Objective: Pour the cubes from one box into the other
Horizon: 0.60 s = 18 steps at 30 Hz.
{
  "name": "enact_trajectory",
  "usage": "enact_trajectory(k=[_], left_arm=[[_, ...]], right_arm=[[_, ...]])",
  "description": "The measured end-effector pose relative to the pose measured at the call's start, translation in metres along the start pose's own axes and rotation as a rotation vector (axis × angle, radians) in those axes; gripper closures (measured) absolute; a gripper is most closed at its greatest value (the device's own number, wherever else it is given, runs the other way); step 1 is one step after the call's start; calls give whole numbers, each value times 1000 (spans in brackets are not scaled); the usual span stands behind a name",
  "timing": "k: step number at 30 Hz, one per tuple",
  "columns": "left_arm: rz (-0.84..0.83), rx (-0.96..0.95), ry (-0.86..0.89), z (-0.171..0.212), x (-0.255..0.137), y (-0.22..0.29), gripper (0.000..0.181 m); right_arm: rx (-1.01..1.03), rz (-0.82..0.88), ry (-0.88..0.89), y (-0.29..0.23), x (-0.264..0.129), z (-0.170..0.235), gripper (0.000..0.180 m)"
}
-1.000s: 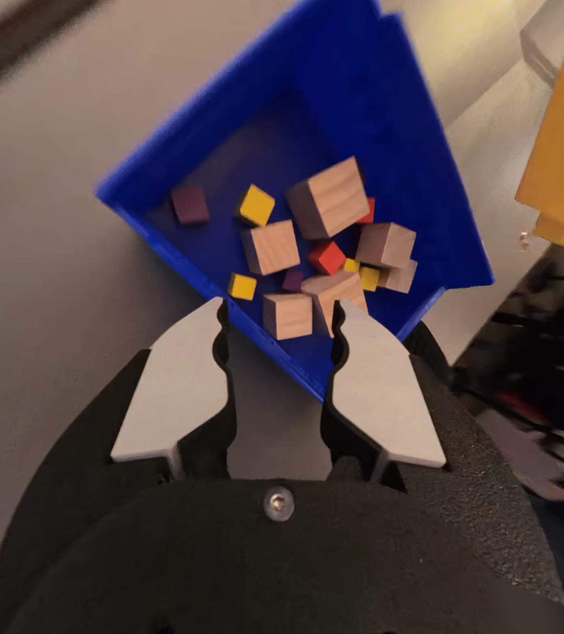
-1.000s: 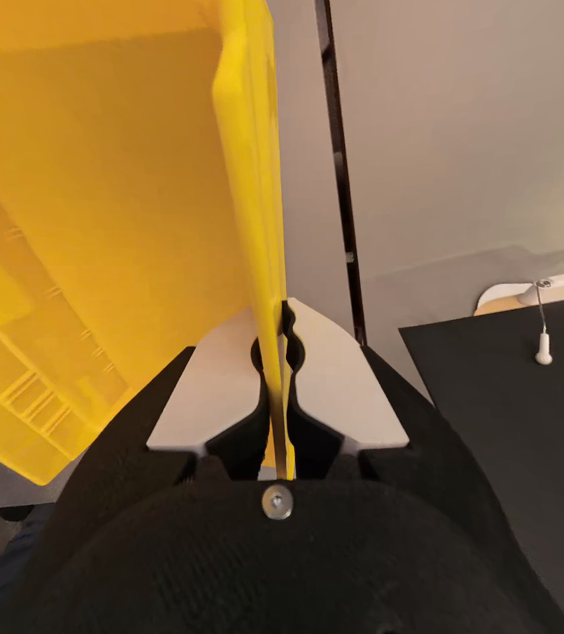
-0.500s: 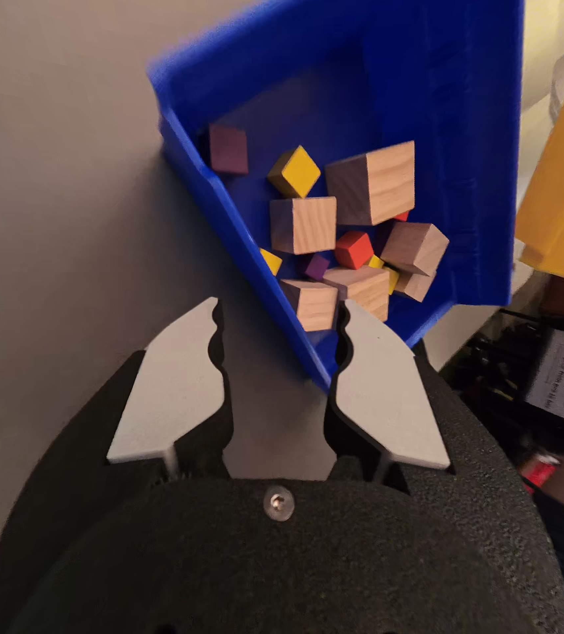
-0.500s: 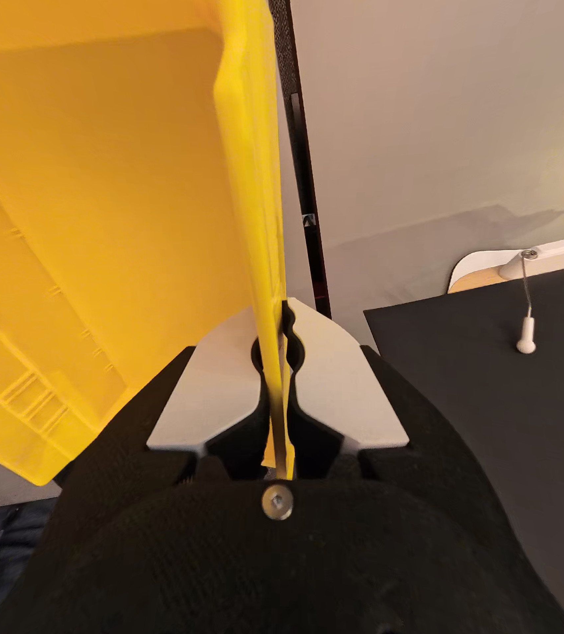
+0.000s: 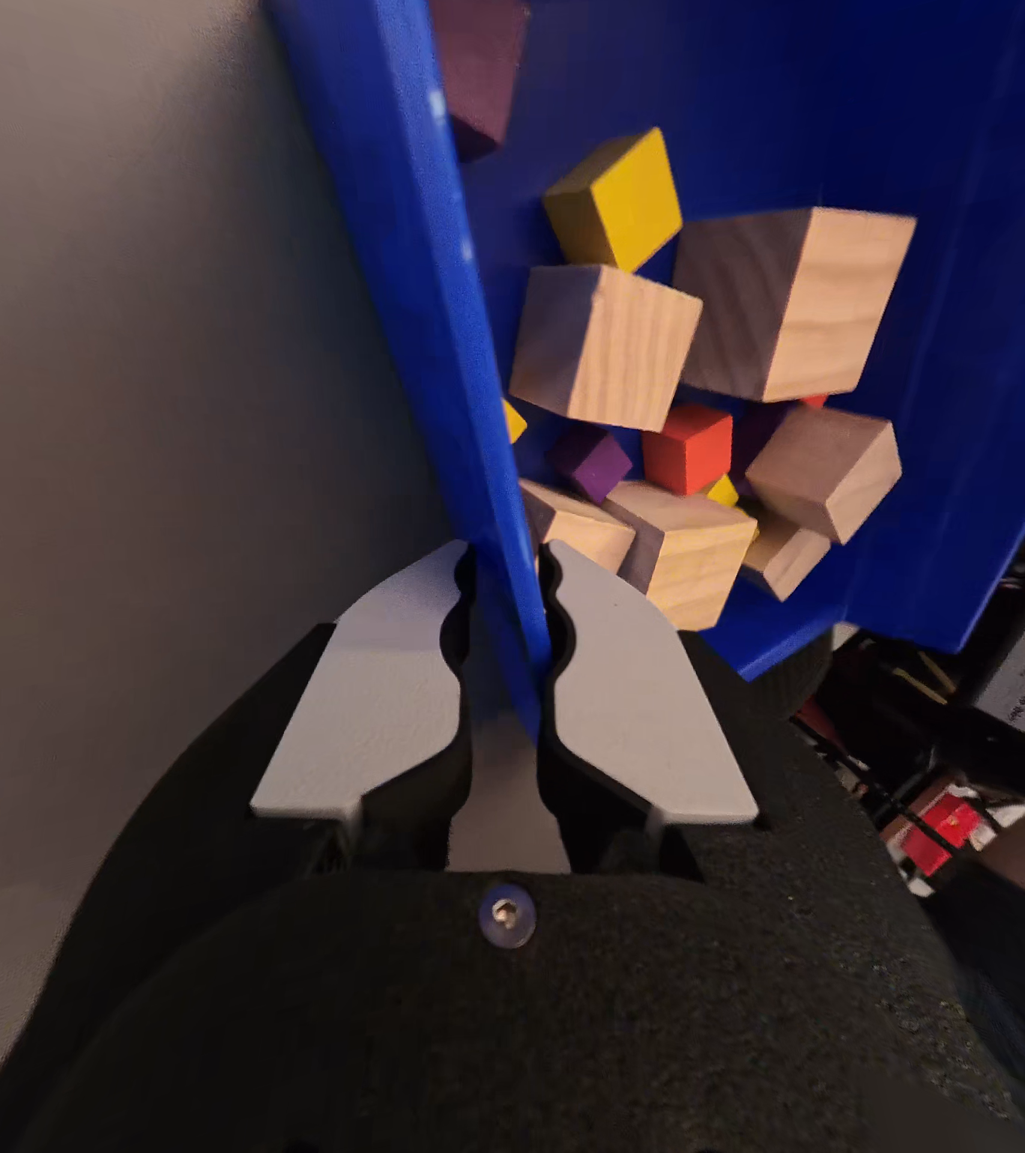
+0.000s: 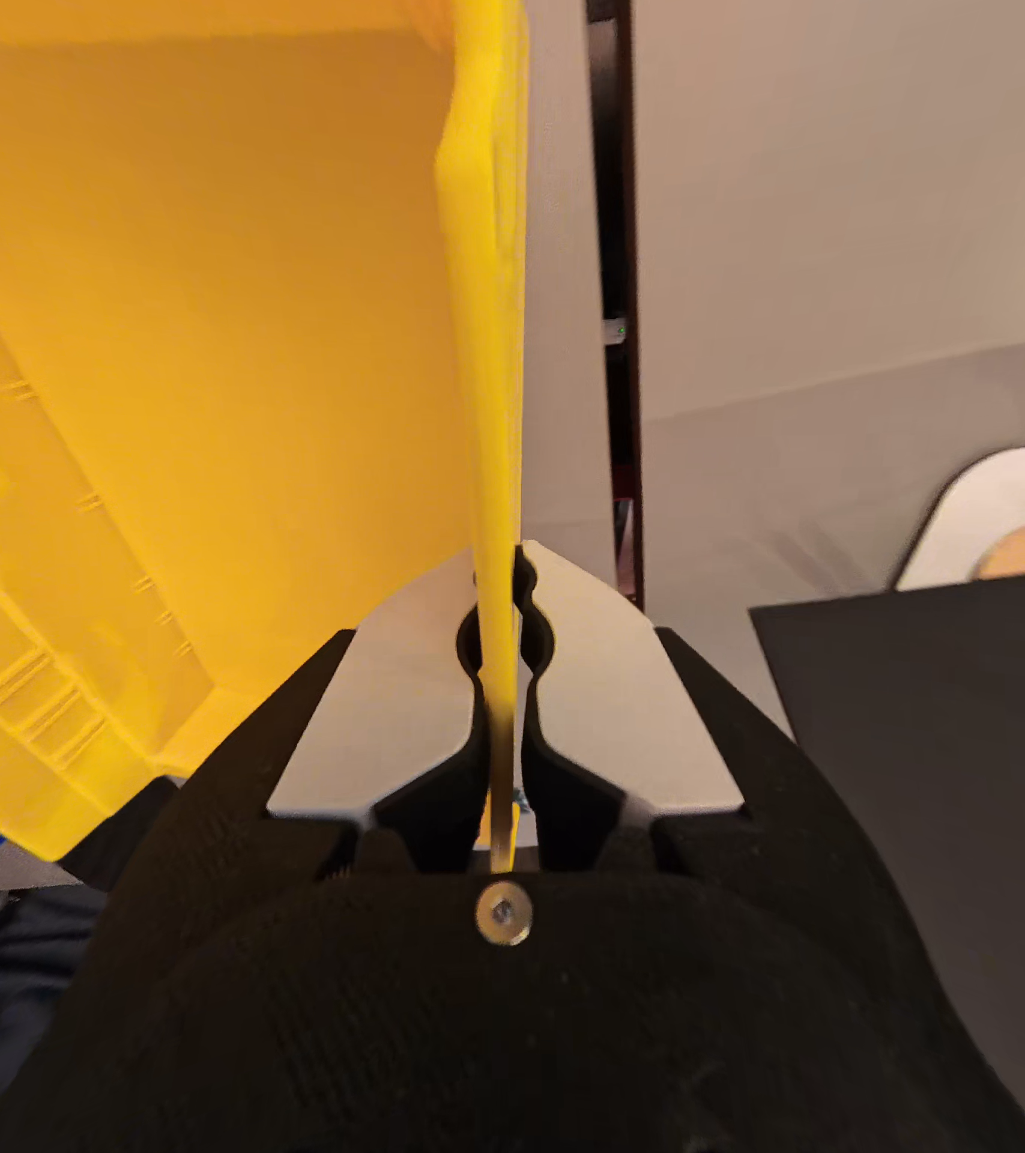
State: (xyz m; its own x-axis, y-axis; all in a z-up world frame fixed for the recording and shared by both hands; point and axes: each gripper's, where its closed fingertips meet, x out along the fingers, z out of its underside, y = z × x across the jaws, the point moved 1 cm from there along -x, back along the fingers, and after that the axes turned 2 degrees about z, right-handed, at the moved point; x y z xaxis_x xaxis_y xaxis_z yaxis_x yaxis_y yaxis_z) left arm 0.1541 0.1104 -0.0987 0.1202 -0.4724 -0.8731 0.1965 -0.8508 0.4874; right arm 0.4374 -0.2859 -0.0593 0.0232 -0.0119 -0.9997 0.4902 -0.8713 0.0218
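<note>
A smooth blue plastic box (image 5: 410, 312) is gripped by its thin side wall in the left gripper (image 5: 505, 552); plain wooden, yellow, red and purple cubes (image 5: 672, 399) are piled inside. A ribbed yellow plastic box (image 6: 185, 374) is clamped by its wall in the right gripper (image 6: 497, 552).

Open grey space left of blue box (image 5: 410, 312); cluttered gear (image 5: 934, 780) blocks lower right.
</note>
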Motion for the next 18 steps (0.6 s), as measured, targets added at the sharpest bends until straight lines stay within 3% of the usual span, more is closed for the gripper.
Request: enact_trajectory(k=[7,9,18], left_arm=[[-136,9,11,36,-52,-91,170],[-136,-4,35,50,-69,-121,170],[-269,-109,174,130,-152,-266,175]], right_arm=[[-42,-178,-124,-78,56,4,175],[-64,-232,-75,-111,56,-8,173],[-253,-156,-133,-243,52,4,174]])
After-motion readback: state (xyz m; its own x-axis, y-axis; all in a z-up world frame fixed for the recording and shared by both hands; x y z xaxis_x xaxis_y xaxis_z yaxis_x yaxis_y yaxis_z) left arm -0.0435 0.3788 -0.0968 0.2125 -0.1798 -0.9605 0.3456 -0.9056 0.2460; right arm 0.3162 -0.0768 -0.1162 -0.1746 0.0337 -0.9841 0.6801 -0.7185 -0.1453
